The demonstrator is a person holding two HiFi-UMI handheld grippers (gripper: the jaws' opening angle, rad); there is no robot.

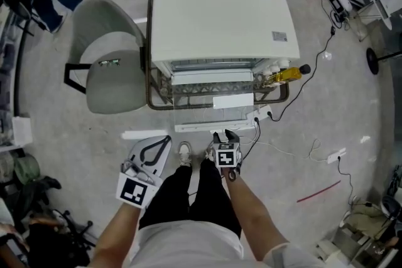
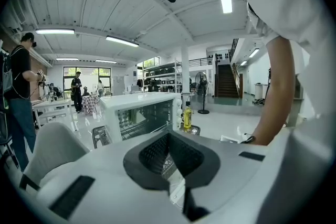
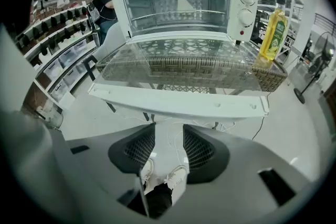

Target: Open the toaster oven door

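**Toaster oven door lies open; both grippers empty in front of it**

The white toaster oven (image 1: 220,16) stands on a wicker table (image 3: 273,78) and covers most of its top. Its cavity is exposed, and the wire rack inside shows in the right gripper view. A grey chair (image 1: 110,72) stands on the floor just beside the oven, on the side away from its knobs.

The oven's glass door (image 3: 178,68) is swung fully down and sticks out flat from the oven's front. Its white front rail (image 1: 213,127) is the part farthest from the oven.

The right gripper (image 1: 225,135) hangs just in front of that rail, off the oven's knob-side half, tilted steeply downward. Its jaws stand well apart. Only floor and the person's shoes show between them, and they touch neither the door nor the rail.

The left gripper (image 1: 164,141) is held farther from the oven, out beyond the door's chair-side corner. Its jaws are brought together at the tips, with nothing in them.

A bottle of yellow liquid (image 1: 282,75) stands upright on the table, just beside the oven's knob side.
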